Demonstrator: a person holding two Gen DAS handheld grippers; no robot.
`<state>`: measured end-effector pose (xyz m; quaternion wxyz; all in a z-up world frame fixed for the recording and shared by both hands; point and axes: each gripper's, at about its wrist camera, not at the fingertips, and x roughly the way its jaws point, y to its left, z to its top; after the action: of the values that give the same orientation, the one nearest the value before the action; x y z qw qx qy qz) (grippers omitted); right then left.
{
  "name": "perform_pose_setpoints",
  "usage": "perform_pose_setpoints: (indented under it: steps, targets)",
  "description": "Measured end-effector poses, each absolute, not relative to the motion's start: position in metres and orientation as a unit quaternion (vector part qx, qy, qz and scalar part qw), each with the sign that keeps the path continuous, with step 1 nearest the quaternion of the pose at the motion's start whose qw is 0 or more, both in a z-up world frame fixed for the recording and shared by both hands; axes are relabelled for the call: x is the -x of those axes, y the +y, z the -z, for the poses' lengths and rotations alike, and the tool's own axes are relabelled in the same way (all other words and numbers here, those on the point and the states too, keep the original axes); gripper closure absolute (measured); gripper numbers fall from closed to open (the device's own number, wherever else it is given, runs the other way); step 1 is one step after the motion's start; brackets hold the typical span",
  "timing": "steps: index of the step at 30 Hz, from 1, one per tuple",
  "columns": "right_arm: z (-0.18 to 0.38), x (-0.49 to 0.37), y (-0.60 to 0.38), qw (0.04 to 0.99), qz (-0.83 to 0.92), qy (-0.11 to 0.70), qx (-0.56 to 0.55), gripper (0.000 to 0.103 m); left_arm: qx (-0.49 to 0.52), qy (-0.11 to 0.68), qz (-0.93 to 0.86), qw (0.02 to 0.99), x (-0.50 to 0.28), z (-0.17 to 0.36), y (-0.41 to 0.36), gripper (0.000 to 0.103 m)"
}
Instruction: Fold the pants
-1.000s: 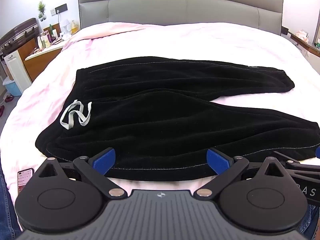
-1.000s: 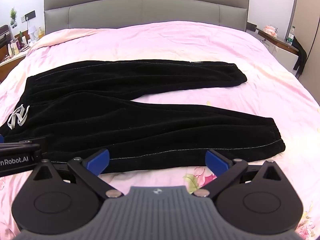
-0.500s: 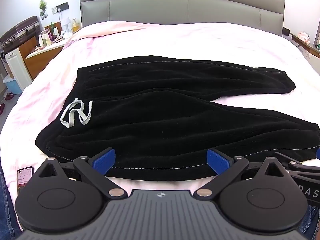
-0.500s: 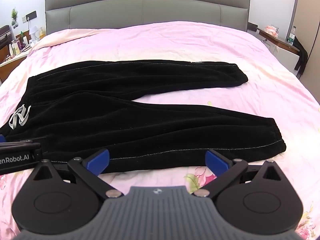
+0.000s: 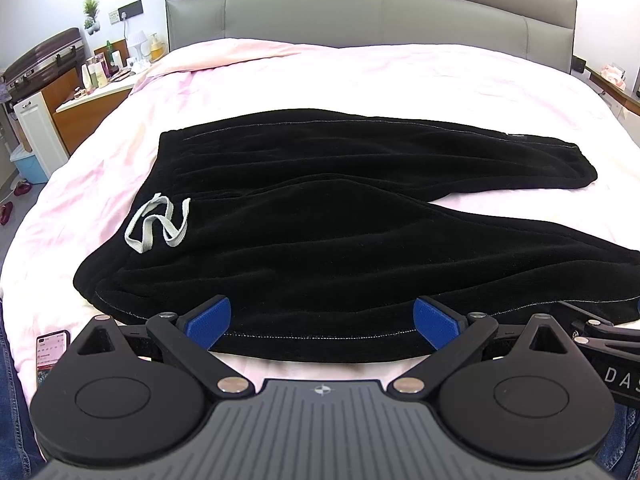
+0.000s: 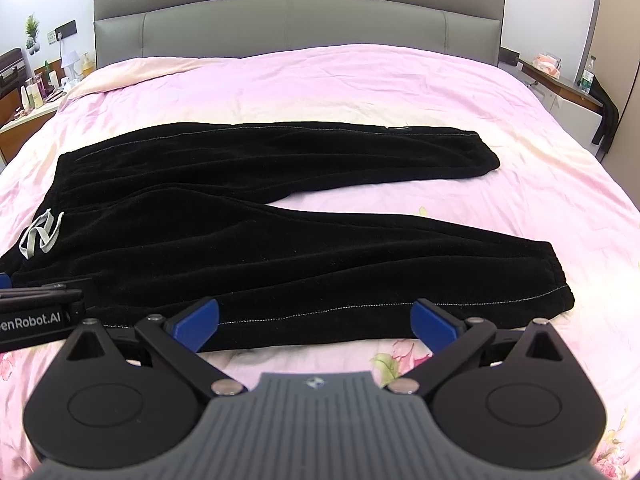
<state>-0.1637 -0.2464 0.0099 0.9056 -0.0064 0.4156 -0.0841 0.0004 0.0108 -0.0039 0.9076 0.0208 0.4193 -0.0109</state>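
Nearest in, both tongs hang low over the bed's near edge; the left tongs (image 5: 322,322) are spread wide, blue pads well apart, pinching nothing; the right tongs (image 6: 316,320) the same, wide and empty. Almost nothing has changed over the last second; the views have only crept a touch, and the cloth has not stirred; so, by my reading, no fold has begun and this is the line-up before the first grab.

Just past the pads lies the pants (image 5: 340,248), black, flat on the pink bed (image 6: 360,80), waist to the left, legs running right; the near hem seam sits right in front of the left tongs; the near leg (image 6: 360,272) ends at its cuff ahead of the right tongs. A phone (image 5: 50,354) rests by the left edge.

Further in, a pale drawstring (image 5: 158,226) loops on the waist; beyond it the far leg (image 6: 320,152) splays away from the near one, a wedge of pink between them.

Farthest back, the grey headboard (image 5: 360,12).

My call: the legs still need bringing together, near onto far.
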Motion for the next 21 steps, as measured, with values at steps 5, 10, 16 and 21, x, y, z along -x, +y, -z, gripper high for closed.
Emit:
perform_pose_setpoints:
  steps: [5,10,16,21]
  targets:
    - [-0.0141,0.1620,-0.2454,0.907,0.086,0.411,0.010,0.005,-0.019,0.419,0.011,0.908,-0.0001,0.0000,0.0089,0.000]
    - [-0.0158,0.1590,-0.2428,0.908,0.084,0.411,0.010,0.005,-0.019,0.422,0.009,0.906,-0.0031,-0.0002,0.0087,0.000]
    - [-0.0135,0.1572,-0.2419,0.907,0.081,0.413,0.012,0.005,-0.018,0.423,0.005,0.906,-0.0039,0.0000,0.0093,0.000]
    - [-0.0114,0.1554,-0.2483,0.906,0.083,0.415,0.010,0.005,-0.018,0.427,0.003,0.904,-0.0038,0.0008,0.0089,0.000]
